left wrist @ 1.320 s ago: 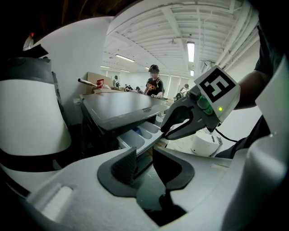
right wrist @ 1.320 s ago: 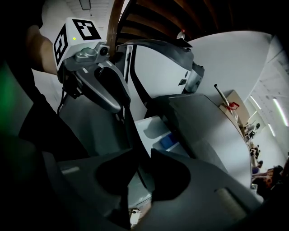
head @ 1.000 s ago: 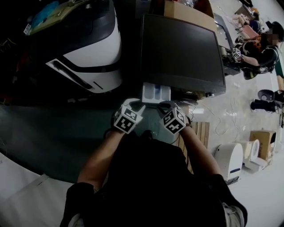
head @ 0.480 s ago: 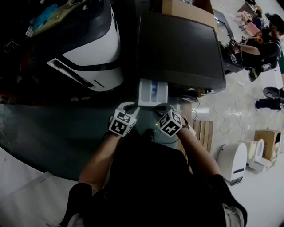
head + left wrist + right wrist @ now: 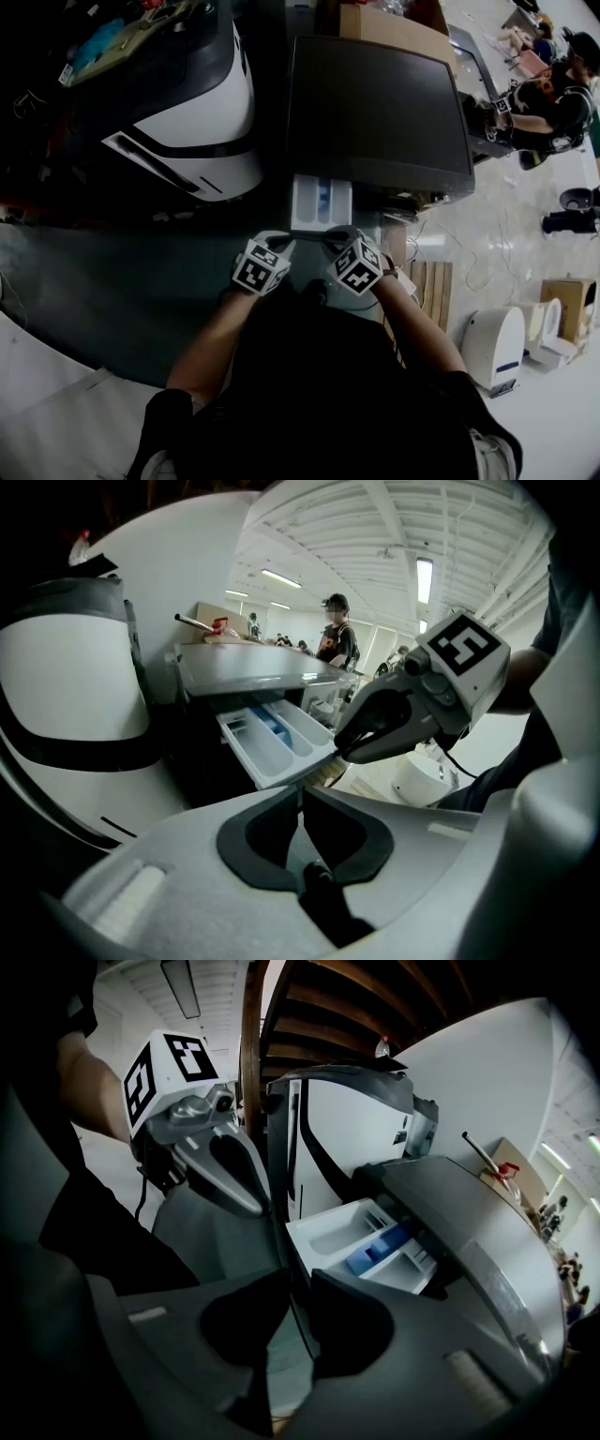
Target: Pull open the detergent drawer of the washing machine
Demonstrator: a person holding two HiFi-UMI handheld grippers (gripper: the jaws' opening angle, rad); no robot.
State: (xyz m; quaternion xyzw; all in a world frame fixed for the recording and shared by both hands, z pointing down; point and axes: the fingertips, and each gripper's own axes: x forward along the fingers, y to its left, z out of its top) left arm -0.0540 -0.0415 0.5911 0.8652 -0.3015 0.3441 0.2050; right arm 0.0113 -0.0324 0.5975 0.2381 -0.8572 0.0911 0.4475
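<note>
Two handheld grippers are meeting at the front of the white plastic detergent drawer with a blue insert (image 5: 322, 202). The drawer is standing well out of the dark-topped washing machine (image 5: 375, 112), and its compartments are showing in all three views. The right gripper (image 5: 298, 1283) is holding the drawer's thin dark front panel (image 5: 281, 1246). The panel is running edge-on between its fingers, which are standing partly apart and pressing on either face. The left gripper (image 5: 301, 797) is sitting just beside the panel's other end. Its fingers have just been closing and are now lying almost together, with only a pale sliver between the pads and nothing I can identify as held.

Judging by how much of the tray is exposed, the pull is looking largely done. The main risk from here is that the load is resting on one side only. With the right fingers doing the holding and the left ones closed on nothing, any further pull is likely to be skewing the drawer in its guides and jamming it. The panel is looking thin and smooth, so the right pads could also be sliding off its edge. Hauling past the end stop could be bringing the whole tray out of its slot.
</note>
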